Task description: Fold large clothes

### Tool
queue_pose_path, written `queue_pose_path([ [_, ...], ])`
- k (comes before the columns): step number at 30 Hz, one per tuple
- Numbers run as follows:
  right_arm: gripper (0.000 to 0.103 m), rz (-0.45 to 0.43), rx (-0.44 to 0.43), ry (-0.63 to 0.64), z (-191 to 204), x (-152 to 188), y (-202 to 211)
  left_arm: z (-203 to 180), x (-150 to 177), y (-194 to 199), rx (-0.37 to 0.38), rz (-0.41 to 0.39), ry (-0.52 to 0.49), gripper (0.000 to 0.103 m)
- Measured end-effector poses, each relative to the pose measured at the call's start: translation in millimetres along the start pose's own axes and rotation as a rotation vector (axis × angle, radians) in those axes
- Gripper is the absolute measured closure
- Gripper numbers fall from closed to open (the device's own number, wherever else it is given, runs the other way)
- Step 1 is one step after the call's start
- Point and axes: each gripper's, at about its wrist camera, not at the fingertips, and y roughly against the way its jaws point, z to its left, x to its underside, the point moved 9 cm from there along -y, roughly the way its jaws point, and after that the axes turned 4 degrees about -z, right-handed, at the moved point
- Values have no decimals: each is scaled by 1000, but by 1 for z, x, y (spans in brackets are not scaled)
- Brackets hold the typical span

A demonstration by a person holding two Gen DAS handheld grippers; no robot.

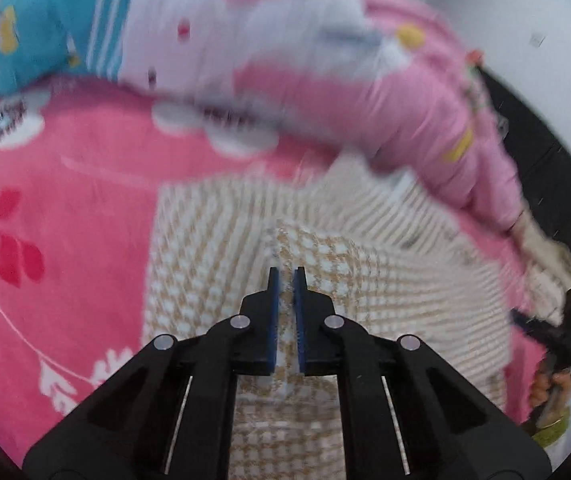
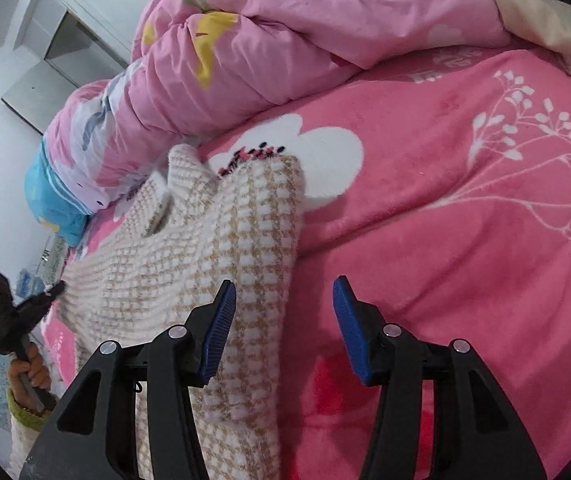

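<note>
Left tool: pads pinched together on a ridge of the beige-and-white knit sweater (fabric is visibly caught between them). Right tool: pads apart, nothing between them, hovering over the sweater's edge where it meets the blanket; left pad sits over the knit, right pad over pink. Sweater lies spread on the pink floral blanket covering the bed, one sleeve end pointing toward the bunched pink quilt. Blue pillow just past the quilt's end. The left wrist view is motion-blurred. A hand grips the left tool's handle at the far side.
</note>
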Motion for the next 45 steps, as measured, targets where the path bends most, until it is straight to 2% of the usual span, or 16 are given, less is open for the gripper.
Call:
queue_pose_path([
  [3,53,-5,-39,-6,10,-5,-2,10,-14,16,-87,-70,-46,96],
  [7,53,30,-32,16,22,-4,-20,44,19,-19,-119,61,4,96],
  [10,53,56,-23,16,25,0,-32,56,36,-27,-111,69,30,96],
  [13,53,28,68,52,24,-5,-30,60,38,-22,-126,60,25,92],
  [15,53,-28,136,107,29,-9,-15,64,33,-16,-154,40,22,90],
  [17,53,-80,151,174,43,-8,2,68,20,7,-223,-53,-5,90],
  [19,53,-120,145,273,67,0,15,59,9,23,-201,-114,-38,90],
  [21,53,-121,140,343,84,11,16,44,11,28,-161,-122,-87,90],
  [23,53,-85,120,412,99,30,7,18,25,19,-98,-73,-165,85],
  [25,53,-56,153,441,97,44,-6,1,47,3,-62,4,-229,64],
  [28,52,43,238,447,71,68,-44,9,81,-35,-120,130,-262,56],
  [32,52,35,240,372,74,59,-25,10,79,-24,-122,82,-230,57],
  [35,52,-9,204,385,99,53,-8,-6,70,-9,-103,40,-245,56],
  [39,49,-15,125,445,147,58,-16,-43,70,-17,-45,39,-274,41],
  [42,42,90,168,497,149,88,-59,-50,98,-55,-122,130,-347,30],
  [45,41,68,181,517,140,102,-72,-55,112,-56,-176,48,-455,28],
])
